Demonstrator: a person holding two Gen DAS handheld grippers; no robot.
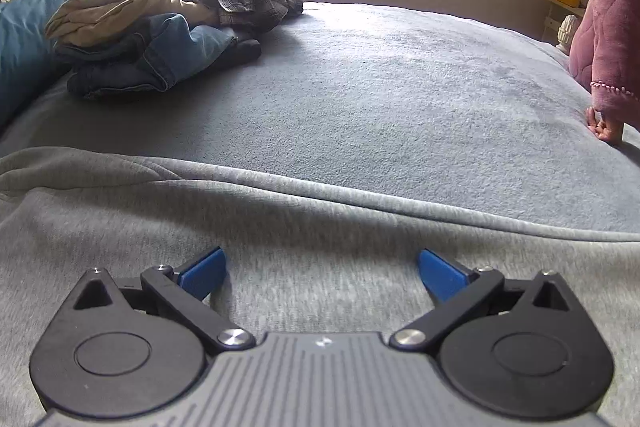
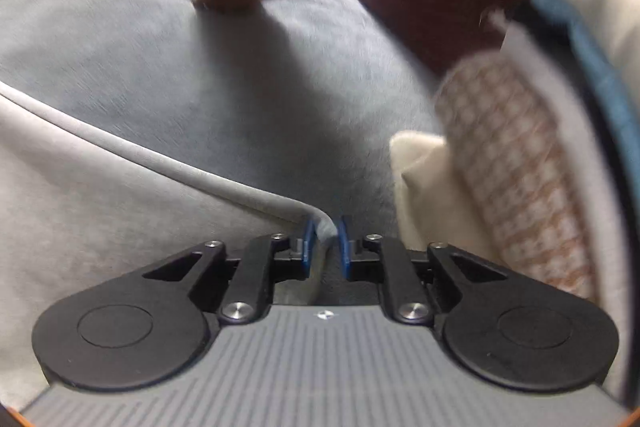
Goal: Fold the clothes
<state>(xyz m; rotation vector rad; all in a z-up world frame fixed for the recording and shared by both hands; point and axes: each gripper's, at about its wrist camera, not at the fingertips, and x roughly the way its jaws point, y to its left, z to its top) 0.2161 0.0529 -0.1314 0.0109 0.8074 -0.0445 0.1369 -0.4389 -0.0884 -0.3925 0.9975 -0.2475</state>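
Now the right gripper point(image 2: 326, 241) has its fingers closed on the hem of the grey sweatshirt point(image 1: 280, 211), which lies flat on the bed point(image 1: 380, 75). The left gripper point(image 1: 320, 269) hovers over it, fingers wide apart, holding nothing. Probably a fold begins; next the pinched edge must be carried across the cloth.

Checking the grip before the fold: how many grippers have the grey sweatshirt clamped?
1. The right gripper pinches the grey sweatshirt at its edge; the left gripper hovers open above it, holding nothing.
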